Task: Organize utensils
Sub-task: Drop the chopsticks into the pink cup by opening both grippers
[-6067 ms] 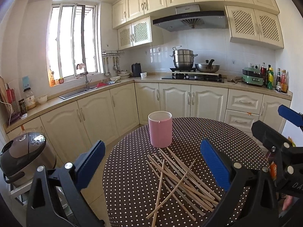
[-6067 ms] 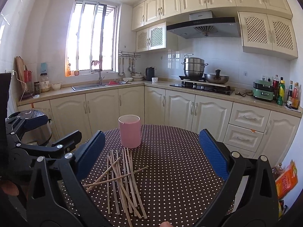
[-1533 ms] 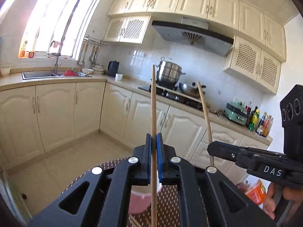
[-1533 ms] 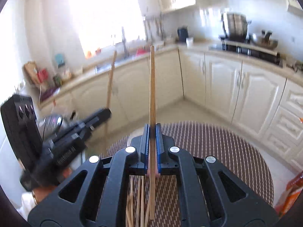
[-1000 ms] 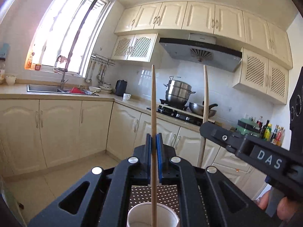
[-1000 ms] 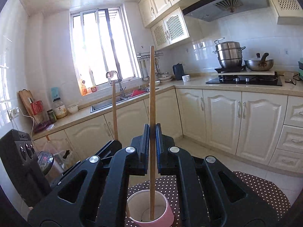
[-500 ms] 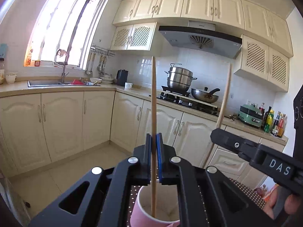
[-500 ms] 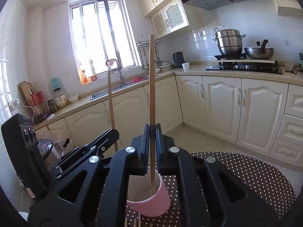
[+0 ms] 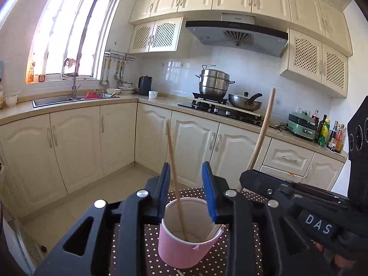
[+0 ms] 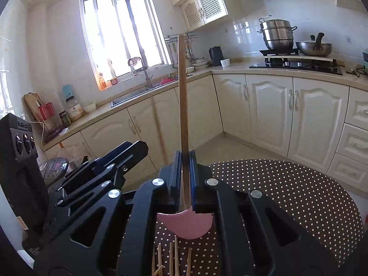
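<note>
A pink cup (image 9: 184, 241) stands on the dotted table. My left gripper (image 9: 186, 189) is open just above its rim. A wooden chopstick (image 9: 174, 174) stands loose in the cup, leaning left between the blue pads. My right gripper (image 10: 184, 179) is shut on another upright chopstick (image 10: 183, 105) just behind the cup (image 10: 186, 226); in the left wrist view this chopstick (image 9: 262, 133) leans to the right of the cup. Several chopsticks (image 10: 172, 260) lie on the table near me.
The round table (image 10: 287, 195) has a brown cloth with white dots. Cream kitchen cabinets (image 9: 76, 147) and a counter with a sink (image 9: 69, 97) and a stove (image 9: 220, 110) run behind. A rice cooker (image 10: 54, 165) stands at the left.
My left gripper has opened and let its chopstick drop into the cup, where it now leans. My right gripper has lowered its chopstick closer to the cup.
</note>
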`<act>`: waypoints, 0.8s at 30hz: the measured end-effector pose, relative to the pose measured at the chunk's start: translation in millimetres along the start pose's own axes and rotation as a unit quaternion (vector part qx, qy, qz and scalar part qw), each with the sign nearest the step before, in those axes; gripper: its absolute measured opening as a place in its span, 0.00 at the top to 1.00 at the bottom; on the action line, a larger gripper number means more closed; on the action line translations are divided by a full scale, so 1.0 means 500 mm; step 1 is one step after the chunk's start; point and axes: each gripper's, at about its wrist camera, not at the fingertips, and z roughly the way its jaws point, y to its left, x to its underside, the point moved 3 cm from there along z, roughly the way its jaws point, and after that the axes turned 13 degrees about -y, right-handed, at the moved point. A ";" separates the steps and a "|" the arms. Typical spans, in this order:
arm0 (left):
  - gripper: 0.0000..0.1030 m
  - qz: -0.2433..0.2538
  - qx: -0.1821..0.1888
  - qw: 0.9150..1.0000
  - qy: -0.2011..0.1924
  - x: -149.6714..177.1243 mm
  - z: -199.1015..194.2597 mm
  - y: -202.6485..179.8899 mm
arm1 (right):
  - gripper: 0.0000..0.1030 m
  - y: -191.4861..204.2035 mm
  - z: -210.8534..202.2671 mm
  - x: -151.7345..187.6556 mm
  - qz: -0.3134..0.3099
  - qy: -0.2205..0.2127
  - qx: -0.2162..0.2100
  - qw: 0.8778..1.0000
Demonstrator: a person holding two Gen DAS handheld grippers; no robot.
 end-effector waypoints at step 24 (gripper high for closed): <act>0.43 0.050 -0.046 0.998 -0.017 -0.051 -0.198 -0.011 | 0.54 0.049 -0.168 -0.022 -0.024 -0.039 0.010 0.999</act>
